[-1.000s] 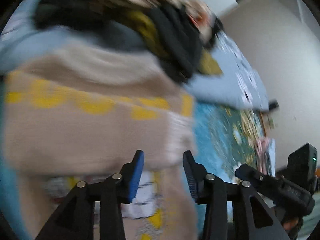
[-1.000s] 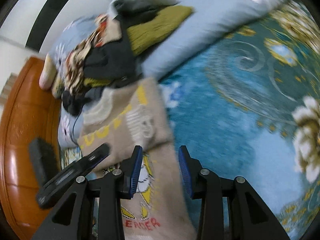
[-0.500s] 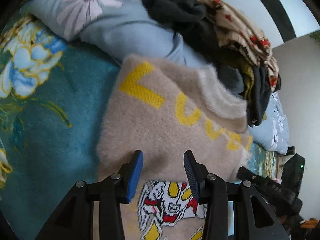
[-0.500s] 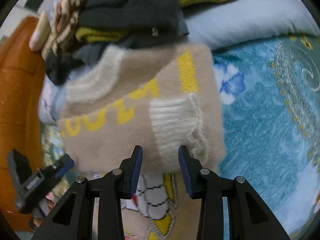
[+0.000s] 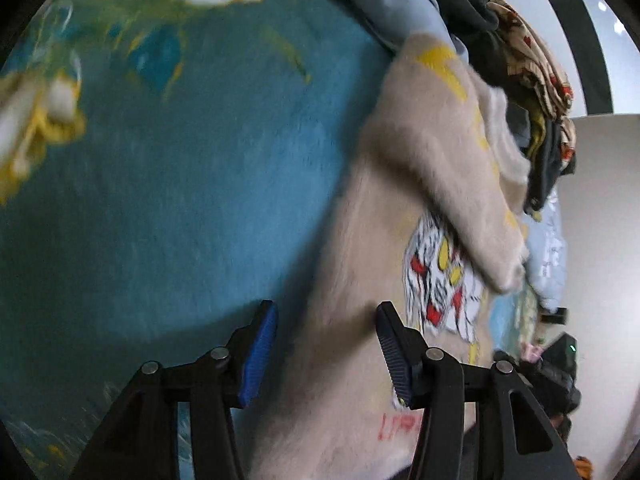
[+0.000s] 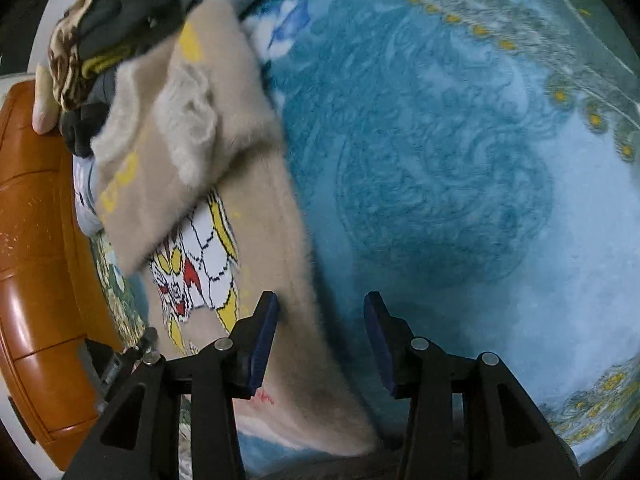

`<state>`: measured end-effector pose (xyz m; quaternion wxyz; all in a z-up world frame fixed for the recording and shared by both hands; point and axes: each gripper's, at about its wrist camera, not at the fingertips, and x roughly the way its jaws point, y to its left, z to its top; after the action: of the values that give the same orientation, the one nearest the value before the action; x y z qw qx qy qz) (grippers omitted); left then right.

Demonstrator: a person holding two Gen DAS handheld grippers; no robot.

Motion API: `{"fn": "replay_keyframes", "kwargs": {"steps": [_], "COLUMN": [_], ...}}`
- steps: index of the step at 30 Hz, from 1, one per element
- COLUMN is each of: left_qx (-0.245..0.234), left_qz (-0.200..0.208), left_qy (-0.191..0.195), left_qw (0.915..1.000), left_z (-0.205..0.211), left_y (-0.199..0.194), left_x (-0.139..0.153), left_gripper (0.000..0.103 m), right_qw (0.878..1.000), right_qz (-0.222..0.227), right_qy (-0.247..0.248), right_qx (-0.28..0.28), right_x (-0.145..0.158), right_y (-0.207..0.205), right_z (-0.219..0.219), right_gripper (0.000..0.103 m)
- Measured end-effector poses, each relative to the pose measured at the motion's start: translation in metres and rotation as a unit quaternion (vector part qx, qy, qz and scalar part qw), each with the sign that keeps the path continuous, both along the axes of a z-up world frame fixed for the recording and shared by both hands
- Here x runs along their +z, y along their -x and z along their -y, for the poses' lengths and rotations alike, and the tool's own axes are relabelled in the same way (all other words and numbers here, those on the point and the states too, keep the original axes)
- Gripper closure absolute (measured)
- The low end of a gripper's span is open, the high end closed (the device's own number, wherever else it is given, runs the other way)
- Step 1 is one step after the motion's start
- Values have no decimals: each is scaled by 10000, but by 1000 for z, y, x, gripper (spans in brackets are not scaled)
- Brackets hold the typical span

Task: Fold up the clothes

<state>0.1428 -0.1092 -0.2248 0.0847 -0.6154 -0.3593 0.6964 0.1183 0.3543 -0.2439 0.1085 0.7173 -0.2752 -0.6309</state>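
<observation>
The left hand-held gripper (image 5: 326, 354) has its jaws apart, and they have just been opening; the left-hand edge of a fuzzy beige knitted sweater (image 5: 360, 360) with yellow letters and a white, red and yellow cartoon figure lies in the gap, but the pads do not press on it. The blue-padded finger (image 5: 258, 354) hangs over the teal blanket, the dark one (image 5: 394, 354) over the beige knit.

The right hand-held gripper (image 6: 322, 340) also stands with its jaws apart, having just been opening. The sweater's (image 6: 276, 240) other long edge runs through its gap, unpinched; its left finger (image 6: 262, 342) is above the knit, its right finger (image 6: 380, 344) above the blanket.

There are two grippers and one sweater. The sweater lies flat on a bed covered by a teal plush blanket (image 5: 160, 200) with yellow and white flowers. Its long axis runs away from the grippers toward the head of the bed, the red lettering nearest them and the folded-over upper part, with the pale sleeve cuff on top, at the far end.

Beyond it, one heap of unfolded clothes (image 6: 116, 28), dark grey, mustard and brown-patterned, rests on a pale blue pillow (image 5: 384, 4) and touches the sweater's far end. An orange-brown wooden bed frame (image 6: 36, 280) edges the bed in the right wrist view. No containers are visible.
</observation>
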Motion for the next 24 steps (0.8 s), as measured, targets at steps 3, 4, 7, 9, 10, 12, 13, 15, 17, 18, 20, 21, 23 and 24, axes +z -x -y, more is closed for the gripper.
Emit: {"fn": "replay_keyframes", "kwargs": {"steps": [3,4,7,9,10,12,13,15,17,18,20,21,23,24], "left_qx": [92,121,212,279,298,241,203,147,178,190,121,68,-6,-36], "left_qz": [43,63,122,146,154,181,200,199,183,172,161,158,67,-71], "left_qy": [-375,-505,-890,-1056,-1119,-1192,-1209,-1242,-1340,-1361,-1111,-973,-825,-754], "left_qw": [9992,9986,9957,9939,9932,9924,9923,9919,9907,9904,9936,9951,9966,9971], "left_z": [-2,-2,-4,-3,-2,-4,-6,-3,3,5,6,6,7,8], "left_y": [-11,-15,-25,-35,-40,-49,-54,-69,-85,-92,-98,-100,-103,-103], "left_x": [-5,-8,-14,-15,-16,-19,-20,-20,-20,-20,-16,-13,-4,6], "left_gripper": [48,48,48,49,49,49,50,50,50,56,77,90,92,93], "right_qw": [9994,9991,9975,9964,9965,9966,9963,9945,9910,9891,9870,9856,9837,9827], "right_qz": [225,247,315,446,492,448,386,255,114,29,-93,-155,-402,-559], "right_qy": [159,208,379,619,631,671,672,646,596,512,398,341,278,260], "right_qx": [-197,-281,-505,-372,-233,186,371,781,1194,1377,1557,1647,1732,1748], "right_x": [-14,-16,-21,-23,-22,-13,-7,7,21,29,39,44,56,62], "right_y": [-2,-4,-10,-19,-22,-27,-31,-41,-52,-57,-64,-67,-74,-78], "right_z": [7,8,12,21,26,38,43,54,64,68,74,76,78,79], "right_gripper": [54,54,54,54,53,53,53,53,57,62,84,89,92,93]}}
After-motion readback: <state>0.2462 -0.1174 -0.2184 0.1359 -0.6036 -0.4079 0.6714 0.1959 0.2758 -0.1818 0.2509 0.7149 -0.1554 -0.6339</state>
